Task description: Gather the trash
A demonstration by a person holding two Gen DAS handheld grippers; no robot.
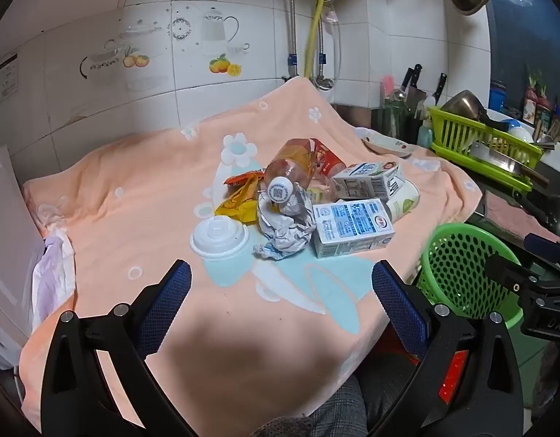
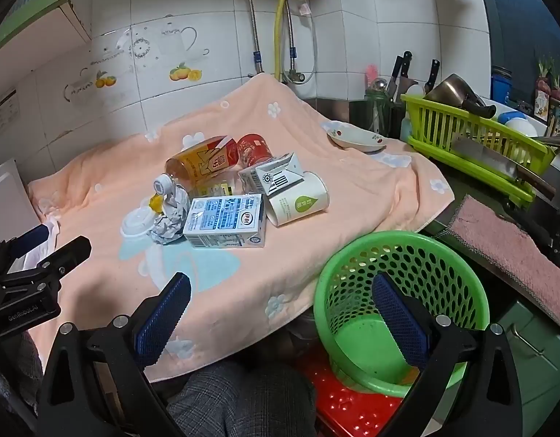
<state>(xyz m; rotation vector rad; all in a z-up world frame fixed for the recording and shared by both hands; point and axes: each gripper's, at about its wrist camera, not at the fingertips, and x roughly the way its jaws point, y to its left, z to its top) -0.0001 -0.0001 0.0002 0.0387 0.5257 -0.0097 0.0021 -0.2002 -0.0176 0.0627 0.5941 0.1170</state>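
Observation:
A heap of trash lies on the peach flowered towel [image 1: 141, 196]: a white cup lid [image 1: 218, 237], crumpled foil paper [image 1: 285, 224], a blue-and-white milk carton [image 1: 352, 226], a second carton [image 1: 367, 179], a tipped paper cup [image 1: 403, 201], a clear plastic bottle [image 1: 298, 167], a red can [image 2: 253, 149] and a yellow wrapper [image 1: 239, 200]. My left gripper [image 1: 281, 273] hovers open just short of the heap, nothing between its fingers. My right gripper [image 2: 281, 284] is open too, its right finger over the green perforated basket [image 2: 407, 255], which holds no trash.
A lime dish rack [image 2: 469, 145] with a cleaver and pots stands at the right, knives [image 2: 403, 73] behind it. A small dish [image 2: 356, 140] rests on the towel's far right. A pink cloth [image 2: 505, 244] lies past the basket. A red stool [image 2: 349, 400] sits below the basket. Tiled wall behind.

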